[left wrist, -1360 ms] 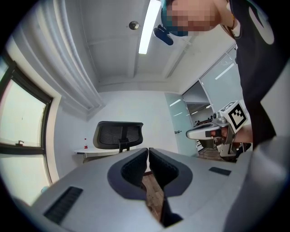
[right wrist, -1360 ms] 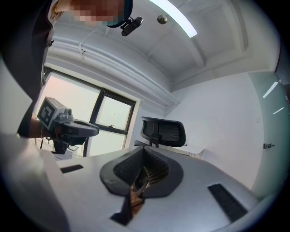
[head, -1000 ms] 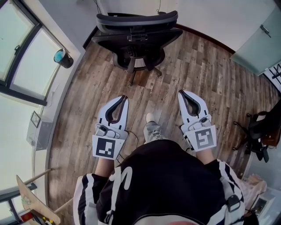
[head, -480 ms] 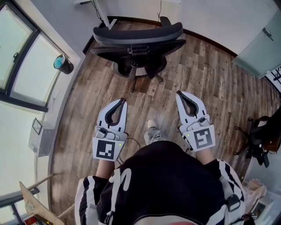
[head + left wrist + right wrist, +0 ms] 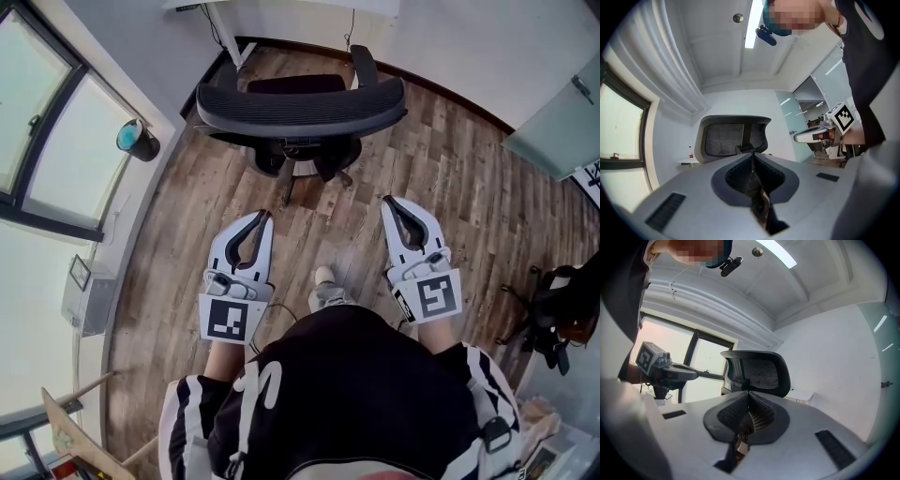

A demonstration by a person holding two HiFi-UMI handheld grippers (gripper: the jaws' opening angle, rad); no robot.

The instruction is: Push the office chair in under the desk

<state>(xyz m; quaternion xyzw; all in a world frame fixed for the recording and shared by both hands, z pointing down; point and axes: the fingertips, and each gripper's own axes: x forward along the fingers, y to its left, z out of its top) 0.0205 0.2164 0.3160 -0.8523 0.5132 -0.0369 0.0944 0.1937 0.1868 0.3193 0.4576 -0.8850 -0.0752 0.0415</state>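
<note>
Your left gripper [image 5: 265,216] and right gripper [image 5: 387,202] sit mid-frame, jaws together and empty. The office chair [image 5: 300,108] stands at upper centre, clear of both, backrest toward you.

The right gripper [image 5: 749,393] fills the near foreground, its two jaws pressed together with nothing between them. Beyond their tips stands a black office chair [image 5: 759,373], its mesh back facing the camera. The left gripper [image 5: 692,376] reaches in at the left, before a bright window [image 5: 708,357]. A white wall [image 5: 834,352] lies to the right.
</note>
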